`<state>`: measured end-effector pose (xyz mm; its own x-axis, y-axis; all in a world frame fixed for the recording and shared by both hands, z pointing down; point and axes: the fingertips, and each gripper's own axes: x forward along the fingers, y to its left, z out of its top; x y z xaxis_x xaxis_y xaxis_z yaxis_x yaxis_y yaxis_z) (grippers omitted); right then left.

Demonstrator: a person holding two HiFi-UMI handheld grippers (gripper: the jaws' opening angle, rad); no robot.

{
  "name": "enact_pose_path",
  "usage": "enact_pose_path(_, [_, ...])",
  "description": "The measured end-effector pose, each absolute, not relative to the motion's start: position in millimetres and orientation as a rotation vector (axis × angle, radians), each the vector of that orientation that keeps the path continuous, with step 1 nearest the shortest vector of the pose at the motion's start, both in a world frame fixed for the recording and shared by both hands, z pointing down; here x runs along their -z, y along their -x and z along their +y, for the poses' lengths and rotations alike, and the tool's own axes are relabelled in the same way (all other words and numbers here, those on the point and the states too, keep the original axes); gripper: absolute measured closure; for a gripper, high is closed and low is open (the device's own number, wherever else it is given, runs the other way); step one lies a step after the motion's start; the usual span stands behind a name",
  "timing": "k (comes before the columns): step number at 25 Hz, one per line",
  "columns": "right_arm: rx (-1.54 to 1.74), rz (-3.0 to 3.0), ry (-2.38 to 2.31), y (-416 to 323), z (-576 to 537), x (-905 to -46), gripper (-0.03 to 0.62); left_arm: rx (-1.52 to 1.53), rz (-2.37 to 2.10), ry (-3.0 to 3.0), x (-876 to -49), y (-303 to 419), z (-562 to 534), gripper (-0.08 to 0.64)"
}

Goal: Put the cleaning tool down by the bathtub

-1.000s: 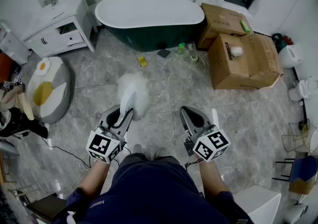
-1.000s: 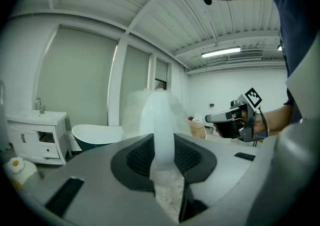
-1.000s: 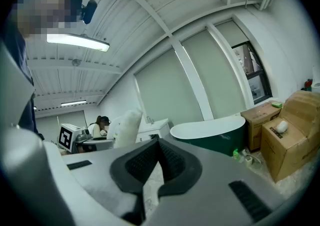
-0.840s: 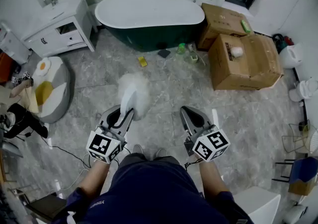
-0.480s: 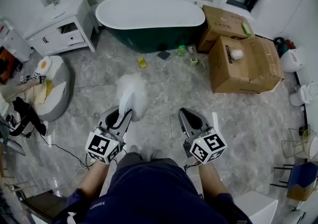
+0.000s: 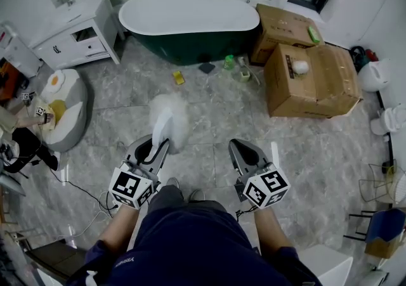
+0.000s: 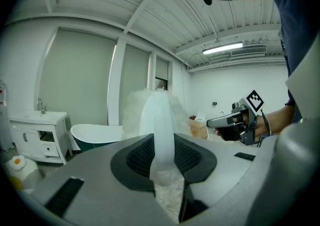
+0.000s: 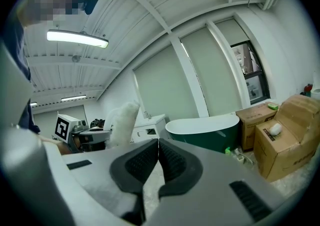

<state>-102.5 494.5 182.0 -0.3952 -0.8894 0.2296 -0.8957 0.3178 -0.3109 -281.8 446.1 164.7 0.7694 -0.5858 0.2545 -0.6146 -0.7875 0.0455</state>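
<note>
My left gripper (image 6: 160,143) is shut on the white handle of the cleaning tool, a fluffy white duster (image 6: 170,118), whose head sticks out ahead of the jaws above the marble floor. In the left gripper view the handle (image 7: 162,130) stands clamped between the two black pads. My right gripper (image 6: 243,151) hangs beside it at the right, shut with nothing in it; its pads meet in the right gripper view (image 8: 156,151). The bathtub (image 6: 190,28), white inside and dark green outside, stands at the far wall ahead of both grippers.
Two cardboard boxes (image 6: 307,78) stand right of the tub. Small bottles (image 6: 236,68), a yellow item (image 6: 180,77) and a dark pad lie on the floor before it. A white vanity cabinet (image 6: 73,31) is at the left, an egg-shaped cushion (image 6: 60,110) below it. Cables cross the floor at lower left.
Both grippers and the person have drifted a little forward toward the tub; the duster stays clamped in the left gripper. A person's hand at the left edge has shifted.
</note>
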Motion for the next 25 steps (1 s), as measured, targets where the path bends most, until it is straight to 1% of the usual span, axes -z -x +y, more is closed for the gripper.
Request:
enact_pose_path(13, [-0.612,-2.535,-1.7,104.9,475.9,-185.7,0.588,-0.336,-0.98,-2.822,-171.5,288.0,427.8,0.448])
enact_pose_path(25, [-0.652,-2.509,-1.707,108.5,399.3,-202.0,0.588,-0.332,-0.958,-2.815,-185.3,288.7,344.8,0.448])
